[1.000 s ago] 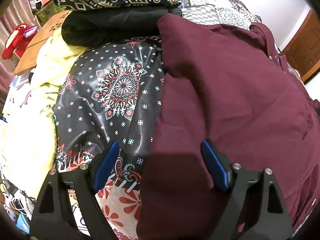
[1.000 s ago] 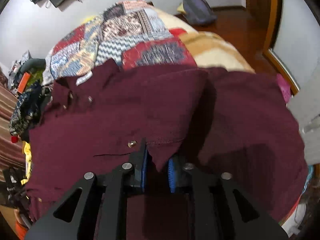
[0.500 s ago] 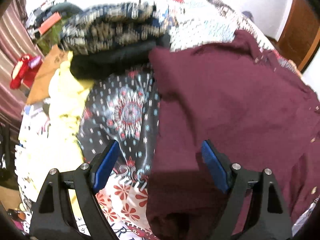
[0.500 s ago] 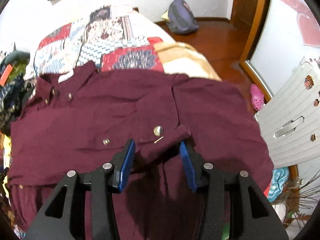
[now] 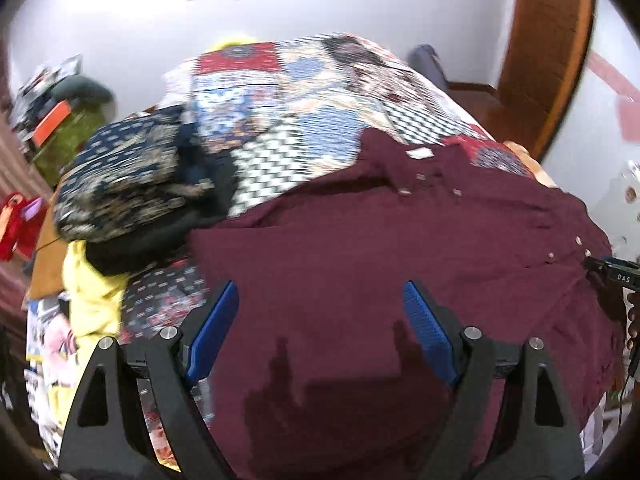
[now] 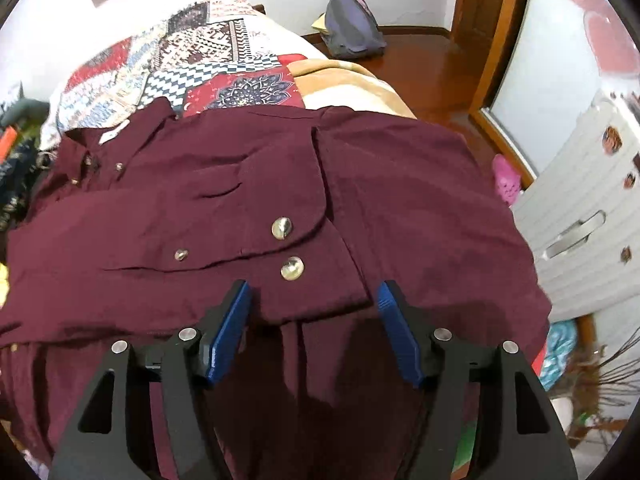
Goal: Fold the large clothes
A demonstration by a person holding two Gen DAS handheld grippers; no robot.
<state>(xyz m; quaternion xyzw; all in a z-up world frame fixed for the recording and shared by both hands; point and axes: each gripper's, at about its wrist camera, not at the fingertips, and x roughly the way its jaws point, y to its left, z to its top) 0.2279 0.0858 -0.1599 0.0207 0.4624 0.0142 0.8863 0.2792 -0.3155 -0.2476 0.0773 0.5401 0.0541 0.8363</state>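
A large maroon button-up shirt (image 5: 360, 248) lies spread on the patchwork bedspread (image 5: 304, 92), collar toward the far side. A sleeve is folded across its front, the cuff (image 6: 304, 264) with metal buttons lying near me in the right wrist view, where the shirt (image 6: 400, 208) fills the middle. My left gripper (image 5: 320, 312) is open and empty above the shirt's left part. My right gripper (image 6: 314, 320) is open and empty, just above the folded cuff. The right gripper's tip also shows at the right edge of the left wrist view (image 5: 612, 276).
A pile of patterned and black clothes (image 5: 132, 188) and a yellow garment (image 5: 92, 292) lie left of the shirt. A dark bag (image 6: 352, 28) sits on the wooden floor beyond the bed. A white cabinet (image 6: 580, 232) and a wooden door frame (image 5: 548, 40) stand to the right.
My right gripper has let go of the sleeve cuff and opened; the cuff now rests on the shirt. Both grippers have pulled back and up, tilting toward the far wall.
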